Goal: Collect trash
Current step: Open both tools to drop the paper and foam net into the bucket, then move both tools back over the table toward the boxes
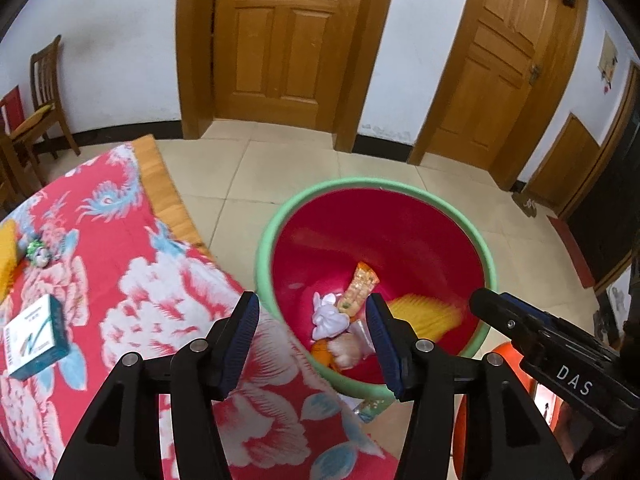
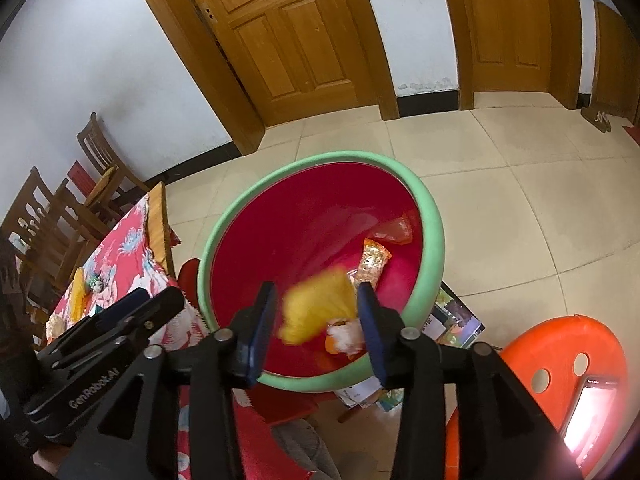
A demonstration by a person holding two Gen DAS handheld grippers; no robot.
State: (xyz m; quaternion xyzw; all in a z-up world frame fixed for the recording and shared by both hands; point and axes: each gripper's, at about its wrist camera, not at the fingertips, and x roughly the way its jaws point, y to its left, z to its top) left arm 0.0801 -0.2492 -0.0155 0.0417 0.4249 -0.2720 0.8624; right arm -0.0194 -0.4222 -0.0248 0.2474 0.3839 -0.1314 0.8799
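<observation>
A red basin with a green rim (image 1: 276,220) (image 2: 432,216) stands on the floor beside the table and holds trash: a white crumpled tissue (image 1: 328,316), an orange snack wrapper (image 1: 360,286) (image 2: 374,262) and other scraps. A blurred yellow piece (image 2: 316,308) (image 1: 424,312) is in mid-air between the open fingers of my right gripper (image 2: 316,320), above the basin. My left gripper (image 1: 312,336) is open and empty over the basin's near rim. On the red floral tablecloth (image 1: 120,260) lie a white and teal box (image 1: 34,338), a small crumpled wrapper (image 1: 38,252) and a yellow item (image 1: 6,252).
An orange plastic stool (image 2: 560,344) with a lit phone (image 2: 592,412) on it stands at the right. Printed paper (image 2: 456,316) lies under the basin. Wooden chairs (image 2: 100,168) stand behind the table. Two wooden doors (image 1: 280,40) are in the far wall.
</observation>
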